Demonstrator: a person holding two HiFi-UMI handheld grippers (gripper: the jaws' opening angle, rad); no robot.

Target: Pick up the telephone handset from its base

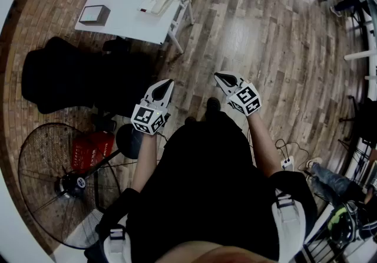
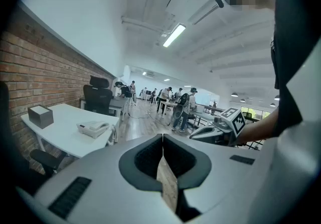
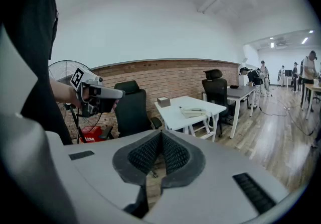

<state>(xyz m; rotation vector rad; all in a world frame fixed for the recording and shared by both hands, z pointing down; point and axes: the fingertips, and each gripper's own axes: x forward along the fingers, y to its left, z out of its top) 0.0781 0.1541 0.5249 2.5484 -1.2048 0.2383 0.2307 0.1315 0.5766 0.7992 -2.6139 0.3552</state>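
A white telephone (image 1: 156, 2) with its handset resting on the base sits on a white table (image 1: 126, 17), far ahead of me. It also shows small in the left gripper view, telephone (image 2: 93, 128), and in the right gripper view, telephone (image 3: 194, 112). My left gripper (image 1: 168, 84) is held over the floor near a black chair, jaws together with nothing between them. My right gripper (image 1: 219, 76) hangs beside it over bare floor, also shut and empty. Both are well short of the table.
A small grey box (image 1: 94, 15) lies on the table's left part. A black office chair (image 1: 65, 79) stands left of me, with a floor fan (image 1: 62, 185) and a red crate (image 1: 91, 150) nearer. People and desks fill the room's far end (image 2: 173, 105).
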